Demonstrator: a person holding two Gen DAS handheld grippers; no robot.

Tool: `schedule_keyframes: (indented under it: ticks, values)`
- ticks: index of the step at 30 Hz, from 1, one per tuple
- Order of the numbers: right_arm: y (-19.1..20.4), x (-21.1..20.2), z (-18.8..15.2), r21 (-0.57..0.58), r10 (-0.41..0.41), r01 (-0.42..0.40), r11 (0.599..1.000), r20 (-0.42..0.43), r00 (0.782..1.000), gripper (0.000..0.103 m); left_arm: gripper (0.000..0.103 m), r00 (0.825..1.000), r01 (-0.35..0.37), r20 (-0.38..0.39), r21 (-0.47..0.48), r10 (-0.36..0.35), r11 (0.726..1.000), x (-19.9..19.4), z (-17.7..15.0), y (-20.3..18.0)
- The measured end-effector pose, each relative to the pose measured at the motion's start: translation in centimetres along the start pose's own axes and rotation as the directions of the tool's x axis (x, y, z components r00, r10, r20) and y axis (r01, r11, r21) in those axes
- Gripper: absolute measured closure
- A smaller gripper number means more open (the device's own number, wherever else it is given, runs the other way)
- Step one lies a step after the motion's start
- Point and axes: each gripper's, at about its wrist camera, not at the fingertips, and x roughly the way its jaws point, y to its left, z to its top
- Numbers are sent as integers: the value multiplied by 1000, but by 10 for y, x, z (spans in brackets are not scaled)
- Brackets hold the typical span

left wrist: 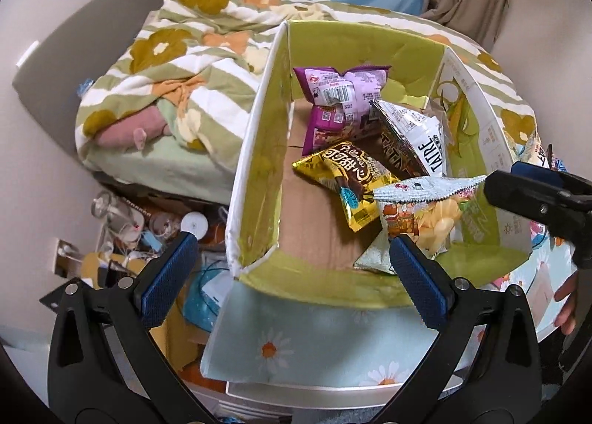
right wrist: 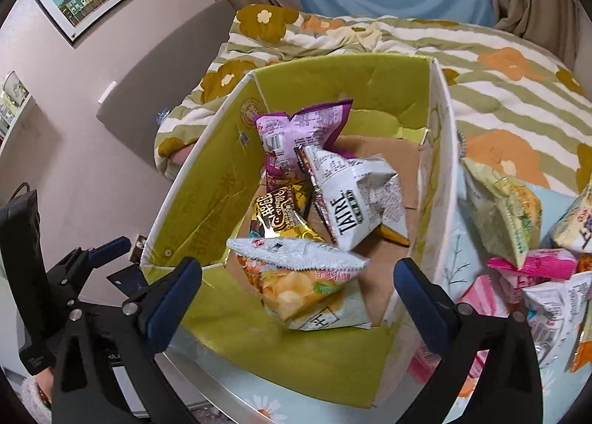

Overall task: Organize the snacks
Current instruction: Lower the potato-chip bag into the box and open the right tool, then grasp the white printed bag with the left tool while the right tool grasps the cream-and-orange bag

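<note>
While both black grippers, left and right, gape wide and empty, silver-topped chip bag lies nearest inside green-lined cardboard box; gold, white, purple packets beyond; loose snack bags right, outside.

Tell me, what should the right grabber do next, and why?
Probably swing over to the pile of snack bags beside the box and pick another. The right gripper is open and empty, the chip bag already lies in the box, and more bags wait outside.
</note>
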Motion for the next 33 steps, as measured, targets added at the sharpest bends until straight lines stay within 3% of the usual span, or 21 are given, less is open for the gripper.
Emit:
schedule_keyframes:
  ticks: [10,19,26,33]
  values:
    - [8,-37,0,-4,8,-8,1000,77,997,0,0,996,17,83,28,-20,999,-37,7,-8]
    - [1,-98,-16,67,-85,73,995,198,977,0,0,977,138,144,146,-159,980,-64,25,-43]
    - [-25,-157,-42,181,-302,260,949,274,913,0,0,957,215,141,245,-254,945,-67,27,-91]
    - [-90,-207,-76,323,-433,340,883,286,855,0,0,941,256,139,304,-309,917,-78,23,-149]
